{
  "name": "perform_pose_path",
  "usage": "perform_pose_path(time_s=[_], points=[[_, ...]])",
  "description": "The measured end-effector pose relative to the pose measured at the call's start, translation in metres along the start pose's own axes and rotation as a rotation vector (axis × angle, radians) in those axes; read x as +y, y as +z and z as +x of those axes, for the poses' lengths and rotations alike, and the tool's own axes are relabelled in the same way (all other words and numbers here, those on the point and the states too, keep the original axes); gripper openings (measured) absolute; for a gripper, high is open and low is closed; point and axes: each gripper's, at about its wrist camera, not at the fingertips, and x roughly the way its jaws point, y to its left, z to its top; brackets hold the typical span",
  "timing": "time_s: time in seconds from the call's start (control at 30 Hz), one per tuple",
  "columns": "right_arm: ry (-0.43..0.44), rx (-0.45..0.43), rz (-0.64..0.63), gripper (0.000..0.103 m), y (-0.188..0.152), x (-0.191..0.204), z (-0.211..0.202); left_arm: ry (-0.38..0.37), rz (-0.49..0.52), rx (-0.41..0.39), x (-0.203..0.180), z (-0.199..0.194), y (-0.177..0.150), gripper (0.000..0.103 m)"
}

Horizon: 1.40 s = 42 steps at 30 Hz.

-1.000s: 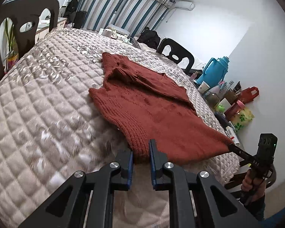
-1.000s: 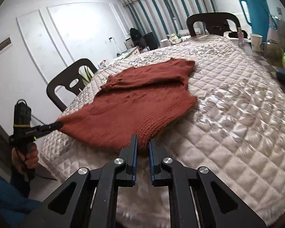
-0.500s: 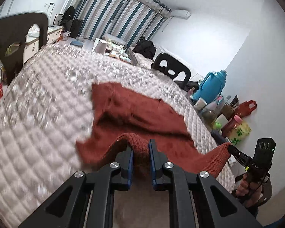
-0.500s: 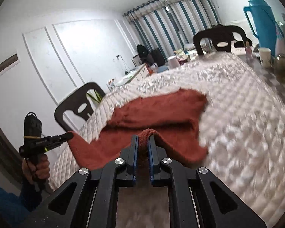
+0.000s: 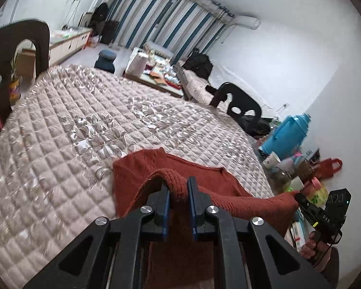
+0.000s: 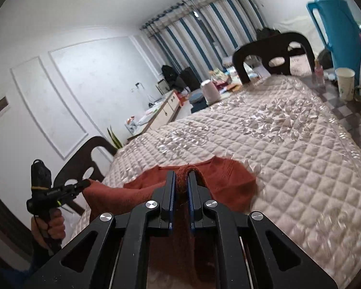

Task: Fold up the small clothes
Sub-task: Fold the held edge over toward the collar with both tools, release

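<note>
Sweater lies on the quilt, near hem raised. Left gripper and right gripper each pinch a hem corner. Advice: carry both corners forward level, hem taut, and land it square. Long axis appears to run away from the person.

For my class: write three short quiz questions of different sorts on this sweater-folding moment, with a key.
1. True or false: both grippers are shut on the rust-red sweater.
2. Multiple choice: the sweater's held edge is A) flat on the quilt, B) lifted above it, C) draped on a chair.
3. Fill in: the tall flask beside the paper cup is coloured ____.

Key: 1 true: the left gripper and the right gripper each pinch knit. 2 B. 3 blue.
</note>
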Motion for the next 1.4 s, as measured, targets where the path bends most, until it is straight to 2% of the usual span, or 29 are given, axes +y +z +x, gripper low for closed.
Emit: perform_pose_path(time_s=[0.4,0.63,0.73,0.8,0.87,0.93,1.03,1.1,1.13,1.2,1.27,1.33,1.37,1.4], points=[[-0.087,0.141,0.146,0.009,0.021,-0.062,0.093,0.071,-0.146,0.152,0.047,0.101,0.024,0.014],[-0.100,0.136,0.171,0.009,0.035,-0.076,0.114,0.068,-0.158,0.149,0.051,0.118,0.039,0.014],[-0.147,0.153,0.174,0.008,0.035,-0.088,0.127,0.091,-0.170,0.164,0.059,0.132,0.038,0.014],[-0.183,0.194,0.207,0.008,0.029,-0.101,0.135,0.105,-0.169,0.185,0.063,0.138,0.032,0.014],[-0.201,0.198,0.185,0.009,0.024,-0.099,0.131,0.097,-0.143,0.174,0.060,0.133,0.029,0.014],[-0.202,0.165,0.136,0.009,0.022,-0.087,0.115,0.086,-0.155,0.167,0.062,0.126,0.029,0.015],[-0.180,0.134,0.081,0.019,0.022,-0.071,0.096,0.096,-0.135,0.127,0.057,0.108,0.031,0.022],[-0.152,0.141,0.064,0.036,0.020,-0.065,0.091,0.097,-0.109,0.092,0.052,0.096,0.031,0.029],[-0.144,0.152,0.060,0.038,0.018,-0.064,0.091,0.091,-0.096,0.079,0.049,0.092,0.031,0.036],[-0.151,0.179,0.043,0.038,0.015,-0.061,0.097,0.084,-0.062,0.076,0.042,0.092,0.030,0.041],[-0.162,0.206,0.036,0.038,0.011,-0.059,0.110,0.102,-0.017,0.095,0.034,0.100,0.028,0.042],[-0.152,0.228,0.026,0.036,0.009,-0.058,0.119,0.123,0.008,0.154,0.033,0.119,0.024,0.041],[-0.158,0.234,0.020,0.012,0.009,-0.058,0.124,0.146,0.008,0.188,0.035,0.129,0.021,0.039],[-0.160,0.245,0.019,0.006,0.009,-0.058,0.128,0.162,0.015,0.200,0.036,0.134,0.019,0.023]])
